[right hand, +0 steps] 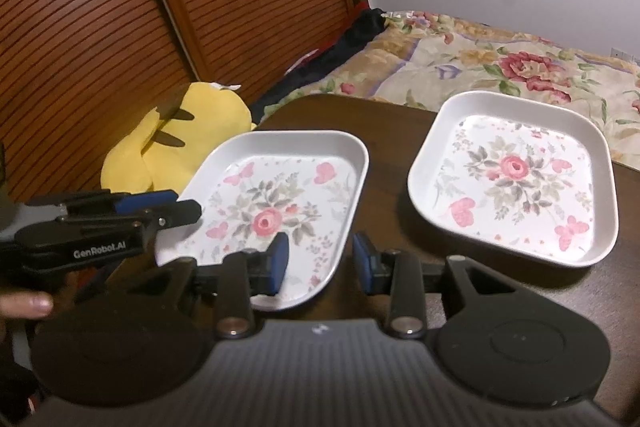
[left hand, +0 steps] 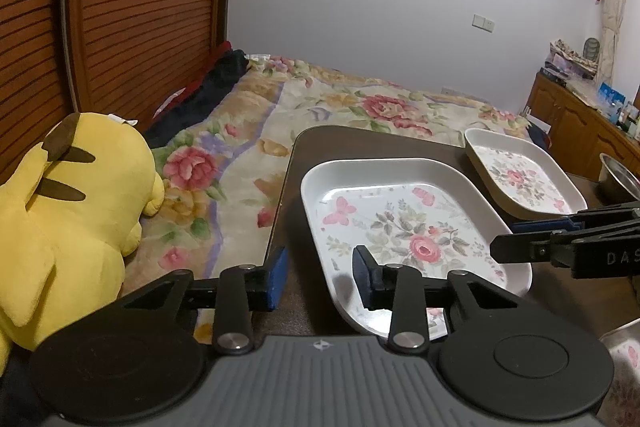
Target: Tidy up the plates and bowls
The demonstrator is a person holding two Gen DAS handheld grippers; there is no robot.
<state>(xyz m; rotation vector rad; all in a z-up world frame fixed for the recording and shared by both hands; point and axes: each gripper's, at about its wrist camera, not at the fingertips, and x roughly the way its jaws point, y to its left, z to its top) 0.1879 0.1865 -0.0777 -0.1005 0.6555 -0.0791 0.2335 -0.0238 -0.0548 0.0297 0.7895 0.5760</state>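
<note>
Near plate [left hand: 404,227]: a white, rounded-square dish with raised walls and a rose-and-butterfly print, lying at lower centre of my left wrist frame on the dark brown table [left hand: 360,143]. My left gripper [left hand: 320,277] stands wide open with nothing held; its blue-padded right finger sits over the plate's near-left rim, the left finger over bare table. Whether it touches the rim, I cannot tell.

In the right wrist frame, my right gripper [right hand: 320,259] is likewise open and empty, straddling the same plate's near-right corner [right hand: 280,211].

The far plate [right hand: 516,175], same shape and print, lies apart at centre right; both plates hold nothing.

A metal bowl [left hand: 618,179] shows partly at the left frame's right edge.

Beyond the table: a yellow plush toy [left hand: 72,211] and a floral bedspread [left hand: 360,99].
</note>
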